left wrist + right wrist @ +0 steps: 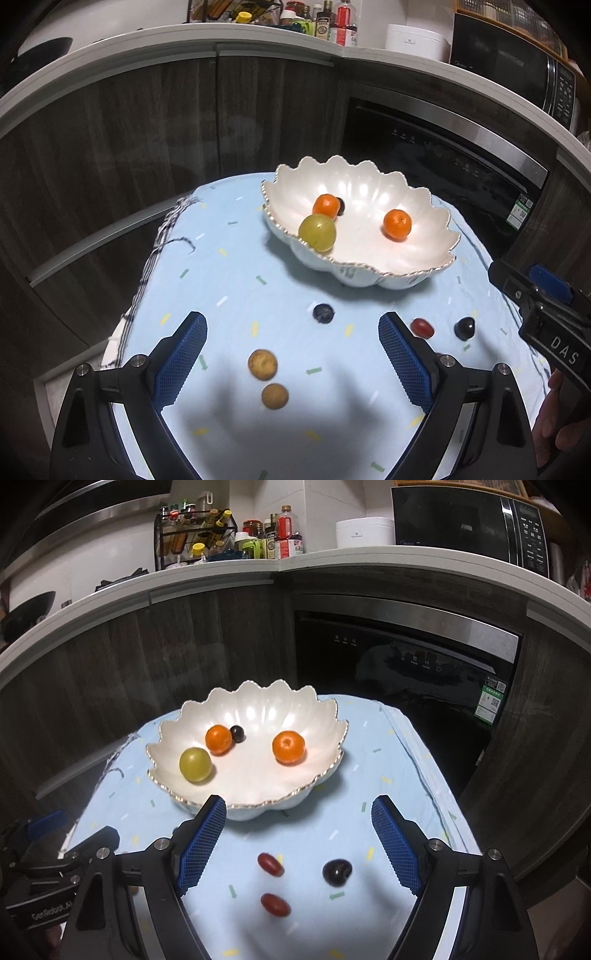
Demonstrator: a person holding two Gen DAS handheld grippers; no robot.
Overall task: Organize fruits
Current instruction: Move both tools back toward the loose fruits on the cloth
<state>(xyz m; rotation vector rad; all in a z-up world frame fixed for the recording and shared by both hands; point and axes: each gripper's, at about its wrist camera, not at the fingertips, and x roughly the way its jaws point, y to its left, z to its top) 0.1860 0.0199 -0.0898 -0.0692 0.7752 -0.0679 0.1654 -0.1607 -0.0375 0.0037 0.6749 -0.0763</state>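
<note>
1. Fruits are split between two spots: two small orange citrus (218, 740) (289, 746), a round yellow-green fruit (195, 764) and one dark grape (237, 733) sit in the scalloped pearl-white ceramic bowl (255, 805), while the rest lie loose on the pale blue cloth-covered table (388, 775).
2. My left hand-held gripper (292, 363) hangs with jaws wide apart and nothing between the pads, above two tan speckled round fruits (262, 364) (274, 396), with a dark blueberry-like fruit (324, 313) further ahead.
3. My right hand-held gripper (298, 843) is equally spread and empty, framing two red oval fruits (270, 864) (275, 904) and a glossy black cherry-like fruit (337, 872).
4. Risk, as I judge it: these are small, smooth and round, so a pad nudging one off-centre could send it rolling off the table edge.
5. Squeezing too hard could burst the soft red ones.
6. Both grippers are near each other, so they could bump.
</note>
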